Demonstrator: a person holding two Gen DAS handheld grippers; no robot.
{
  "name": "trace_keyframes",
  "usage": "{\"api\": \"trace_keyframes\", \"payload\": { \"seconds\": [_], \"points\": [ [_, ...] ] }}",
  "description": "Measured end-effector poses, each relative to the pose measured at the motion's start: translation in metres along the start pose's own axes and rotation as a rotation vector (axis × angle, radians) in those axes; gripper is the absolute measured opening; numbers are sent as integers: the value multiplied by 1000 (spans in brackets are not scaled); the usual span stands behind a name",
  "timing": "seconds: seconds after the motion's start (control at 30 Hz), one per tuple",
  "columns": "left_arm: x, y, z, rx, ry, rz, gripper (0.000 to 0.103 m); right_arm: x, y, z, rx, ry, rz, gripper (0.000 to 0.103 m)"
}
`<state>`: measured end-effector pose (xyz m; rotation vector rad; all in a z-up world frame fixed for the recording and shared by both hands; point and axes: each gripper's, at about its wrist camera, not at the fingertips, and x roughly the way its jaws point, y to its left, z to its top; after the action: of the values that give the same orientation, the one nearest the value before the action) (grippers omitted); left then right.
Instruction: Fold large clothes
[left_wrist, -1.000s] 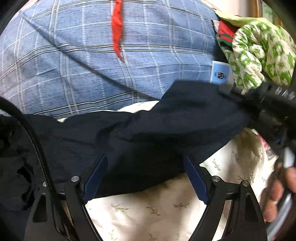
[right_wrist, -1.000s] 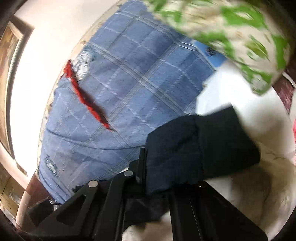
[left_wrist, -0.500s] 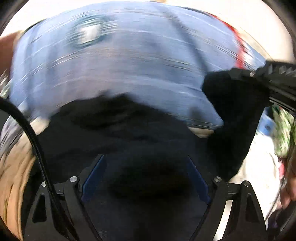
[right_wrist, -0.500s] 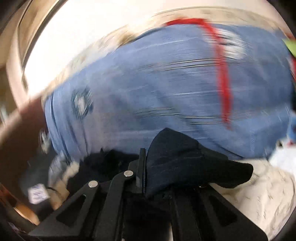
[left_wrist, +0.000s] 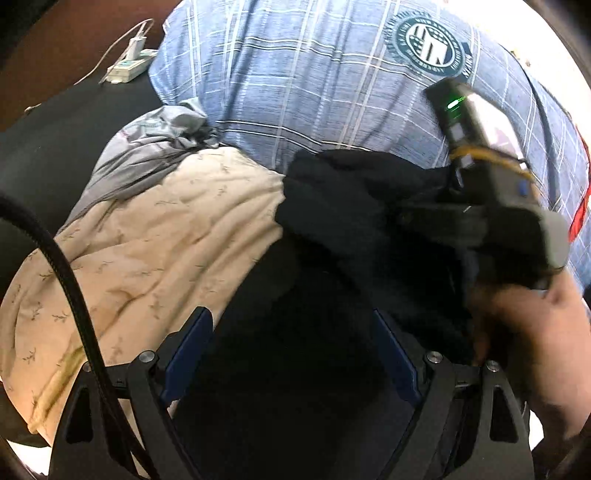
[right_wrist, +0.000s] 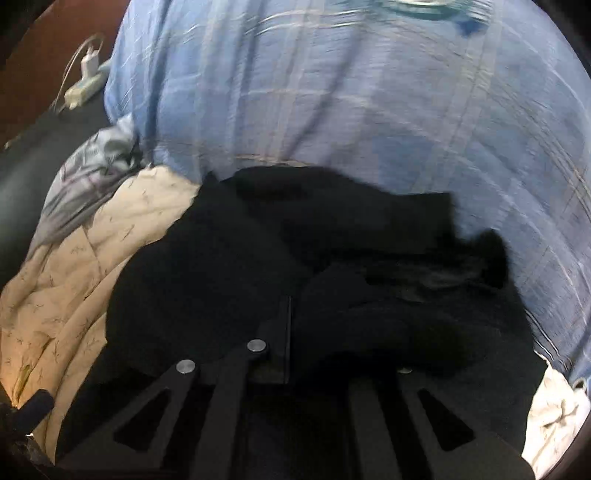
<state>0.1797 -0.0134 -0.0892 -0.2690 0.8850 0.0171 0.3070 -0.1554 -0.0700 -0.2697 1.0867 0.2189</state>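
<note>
One dark navy garment (left_wrist: 332, 236), bunched and creased, heaped on the cream quilt (left_wrist: 155, 251) just in front of the blue checked blanket (left_wrist: 295, 74). Spread wide over its near part, left gripper (left_wrist: 291, 354), blue pads clear of the cloth. Clamped tight on a fold of it, right gripper (right_wrist: 291, 332), the fold humped over the fingers toward the blanket.

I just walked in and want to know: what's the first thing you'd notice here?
A big black crumpled garment fills the middle, lying on a cream leaf-print quilt. Behind it spreads a blue checked cloth with a round badge. The right gripper pinches the black fabric.
</note>
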Motion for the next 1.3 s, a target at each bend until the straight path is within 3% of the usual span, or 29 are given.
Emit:
{"api": "trace_keyframes", "payload": {
  "seconds": [0.1, 0.17, 0.23, 0.47, 0.63, 0.7, 0.8, 0.87, 0.93, 1.0, 1.1, 1.2, 1.3],
  "points": [
    [1, 9, -4, -2, 4, -10, 87, 12, 11, -5, 24, 47, 52, 21],
    [3, 11, -8, -6, 17, -23, 87, 0, 6, -11, 66, -17, 158, 48],
    [3, 12, -12, -17, 32, -35, 87, -14, -4, -15, 76, -68, 257, 61],
    [1, 6, -22, -20, 44, -68, 87, -55, -94, -26, 345, -198, 441, 61],
    [3, 1, -22, -19, 52, -82, 87, -69, -117, -31, 387, -217, 372, 66],
    [7, -4, -18, 5, 60, -85, 87, -66, -118, -36, 387, -172, 404, 70],
    [12, -37, -3, 142, 100, -169, 86, -73, -144, -48, 518, -176, 443, 70],
    [12, -68, 12, 272, 94, -174, 87, -84, -171, -69, 637, -200, 450, 70],
    [16, -102, 26, 407, 69, -113, 90, -102, -189, -98, 656, -189, 379, 71],
    [33, -137, 25, 569, 45, -7, 91, -113, -191, -121, 643, -182, 334, 71],
    [64, -174, 3, 824, -28, 180, 91, -135, -196, -169, 667, -219, 364, 73],
    [85, -186, -11, 929, -92, 279, 92, -146, -199, -209, 709, -258, 413, 74],
    [93, -198, -18, 961, -122, 338, 90, -153, -196, -235, 732, -310, 448, 74]
  ]
}}
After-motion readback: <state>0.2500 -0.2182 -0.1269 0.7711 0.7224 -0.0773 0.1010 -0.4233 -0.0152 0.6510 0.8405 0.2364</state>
